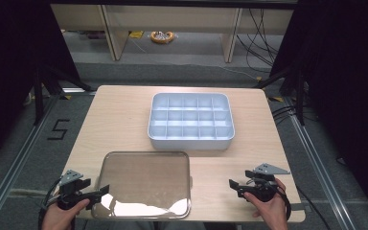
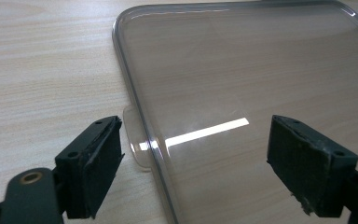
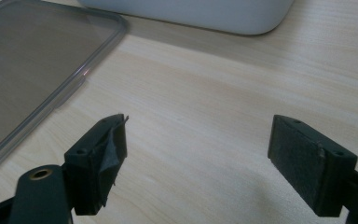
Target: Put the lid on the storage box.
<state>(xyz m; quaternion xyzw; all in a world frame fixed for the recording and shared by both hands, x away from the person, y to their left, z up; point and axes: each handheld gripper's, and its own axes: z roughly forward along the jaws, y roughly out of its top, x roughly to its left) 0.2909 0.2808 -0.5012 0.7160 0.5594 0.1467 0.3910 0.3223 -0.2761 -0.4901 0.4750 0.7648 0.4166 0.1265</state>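
Here, clear lid (image 1: 144, 184) between open tongs, seemingly nearer left tongs (image 1: 97, 193).

Left hand (image 1: 60, 214): came in from the near left corner, wrapped around the handle of its gripper from below.
Left gripper (image 1: 100, 190): lay low and roughly level, jaws pointing right and slightly far; a grey three-cornered plate sat on its top.
Left jaws: stood wide apart, nothing pressed between the pads (image 2: 95, 175).
Right hand (image 1: 268, 208): came in from the near right, fingers curled over the gripper body.
Right gripper (image 1: 234, 186): lay low, jaws pointing left toward the other gripper, grey plate on top.
Right jaws: stood wide apart with nothing between the pads (image 3: 100, 163).
Spacing: the two grippers were well apart, facing each other.
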